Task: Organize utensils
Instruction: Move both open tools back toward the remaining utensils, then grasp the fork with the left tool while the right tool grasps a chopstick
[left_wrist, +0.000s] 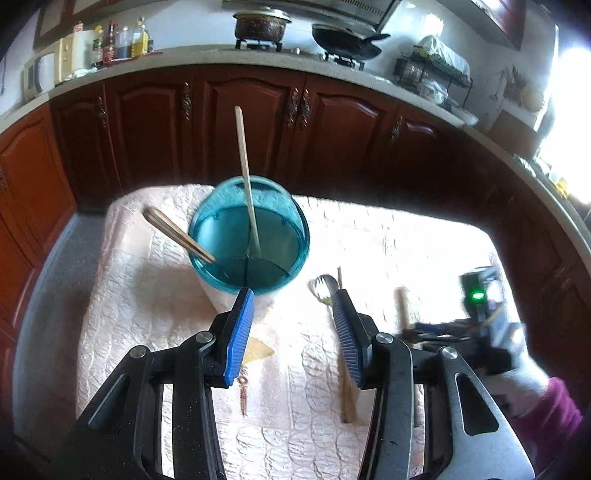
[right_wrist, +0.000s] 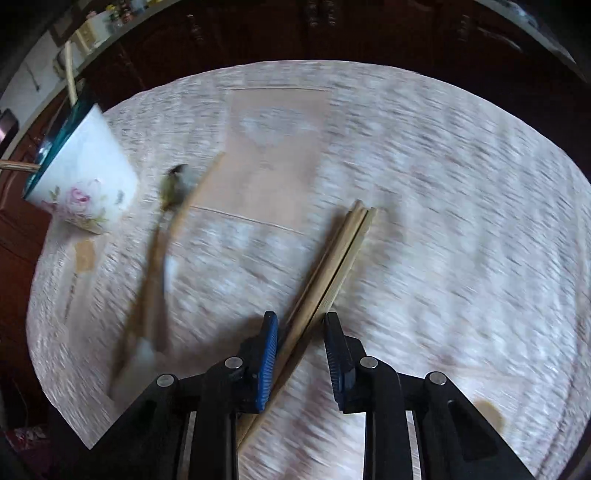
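No readable writing anywhere; bottles on the far counter are too small to make out

Left view, left to right: pair of chopsticks (left_wrist: 173, 233) leaning out over the left rim of the cup (left_wrist: 248, 236), teal inside, sitting on the quilted pink cloth (left_wrist: 140, 295). A single chopstick (left_wrist: 246, 181) is standing nearly upright in it. Left gripper (left_wrist: 293, 291) is hanging just near side of the cup, jaws spread wide, holding nothing. A metal fork (left_wrist: 323, 286) and one more chopstick (left_wrist: 345, 369) are lying on the cloth just behind its right finger

Right view (motion-blurred): same cup (right_wrist: 86, 184), white outside with a pink rose print, at far left. Fork (right_wrist: 173, 192) lying beside it with a loose chopstick (right_wrist: 162, 258) alongside. Right gripper (right_wrist: 301, 317) is sitting low over a bundle of chopsticks (right_wrist: 332, 254) lying diagonally on the cloth; jaws partly open, bundle running between them, close to the left pad, not clamped
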